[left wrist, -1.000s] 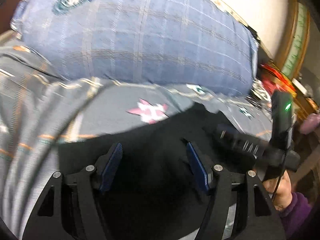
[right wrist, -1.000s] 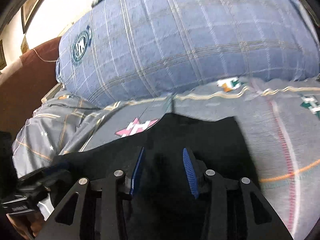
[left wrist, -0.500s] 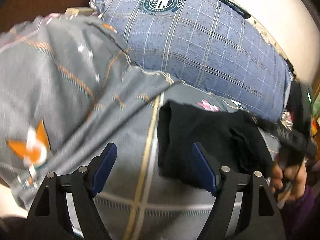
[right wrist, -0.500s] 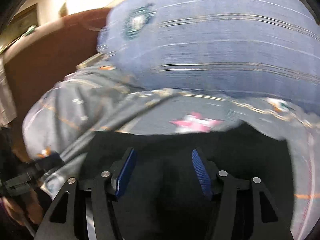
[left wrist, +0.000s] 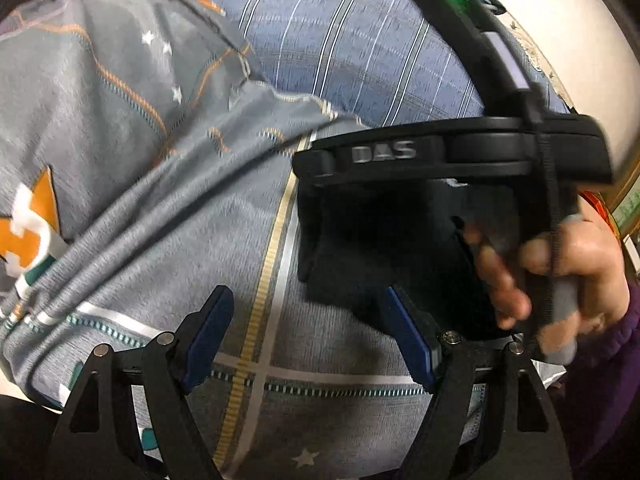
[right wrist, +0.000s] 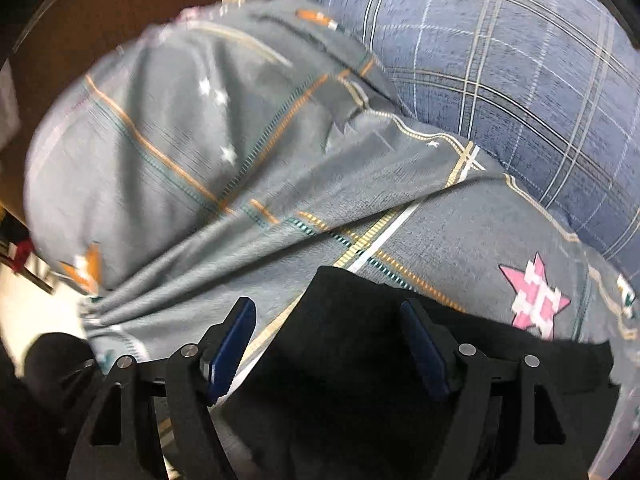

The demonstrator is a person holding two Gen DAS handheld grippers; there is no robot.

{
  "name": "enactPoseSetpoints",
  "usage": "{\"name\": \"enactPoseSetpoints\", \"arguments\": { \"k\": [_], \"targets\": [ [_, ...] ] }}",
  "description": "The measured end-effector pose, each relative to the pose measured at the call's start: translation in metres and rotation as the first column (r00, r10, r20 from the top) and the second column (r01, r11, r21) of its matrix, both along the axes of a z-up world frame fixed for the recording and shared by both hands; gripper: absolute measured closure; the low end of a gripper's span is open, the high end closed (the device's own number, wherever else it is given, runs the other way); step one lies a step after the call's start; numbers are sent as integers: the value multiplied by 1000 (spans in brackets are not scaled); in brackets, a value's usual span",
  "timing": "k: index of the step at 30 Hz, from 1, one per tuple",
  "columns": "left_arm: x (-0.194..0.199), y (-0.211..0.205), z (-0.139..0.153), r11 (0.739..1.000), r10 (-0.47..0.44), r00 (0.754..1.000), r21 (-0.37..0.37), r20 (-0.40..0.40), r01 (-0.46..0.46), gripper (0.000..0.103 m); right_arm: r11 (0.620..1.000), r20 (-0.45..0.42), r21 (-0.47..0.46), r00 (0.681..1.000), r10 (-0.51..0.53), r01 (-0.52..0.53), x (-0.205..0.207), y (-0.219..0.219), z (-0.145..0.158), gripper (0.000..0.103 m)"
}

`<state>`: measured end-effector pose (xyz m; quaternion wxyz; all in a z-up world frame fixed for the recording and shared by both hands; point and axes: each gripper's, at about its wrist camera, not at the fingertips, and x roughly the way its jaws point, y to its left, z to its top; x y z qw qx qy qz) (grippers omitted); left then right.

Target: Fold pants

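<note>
Between the blue ribbed pads of the right gripper (right wrist: 326, 344) lies the near corner of the black pants (right wrist: 360, 360), a soft matte bundle with a squared folded edge, resting on the bedding; the jaws stand wide, have just been opening, and press on nothing. Ahead of the left gripper (left wrist: 308, 336), whose jaws also gape wide and empty over bare cloth, the same dark bundle sits just off its right pad, under the other tool's black plastic frame held by a hand (left wrist: 560, 276) in a purple sleeve (left wrist: 612, 364). Under both tools spreads a grey bedsheet (right wrist: 200, 184), brushed and rumpled into long creases, striped in orange, cream and teal with small stars. Beyond it bulges a plump blue checked pillow (right wrist: 500, 72), with a brown headboard (right wrist: 100, 20) to the left
</note>
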<state>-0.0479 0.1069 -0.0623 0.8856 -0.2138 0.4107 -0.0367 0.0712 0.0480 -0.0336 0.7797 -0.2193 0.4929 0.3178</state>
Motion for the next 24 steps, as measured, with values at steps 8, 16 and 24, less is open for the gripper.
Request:
{"name": "enactPoseSetpoints", "arguments": {
  "k": [8, 16, 24],
  "targets": [
    [4, 0, -1, 1000, -19, 1000, -22, 18, 19, 25, 990, -21, 74, 993, -116, 118, 12, -34, -2, 88],
    [8, -25, 3, 994, -95, 992, -39, 83, 98, 25, 908, -21, 354, 973, -231, 224, -6, -113, 43, 89],
    [10, -58, 12, 979, -196, 964, -19, 178, 203, 21, 743, -67, 597, 941, -331, 304, -32, -192, 56, 89]
  ]
}}
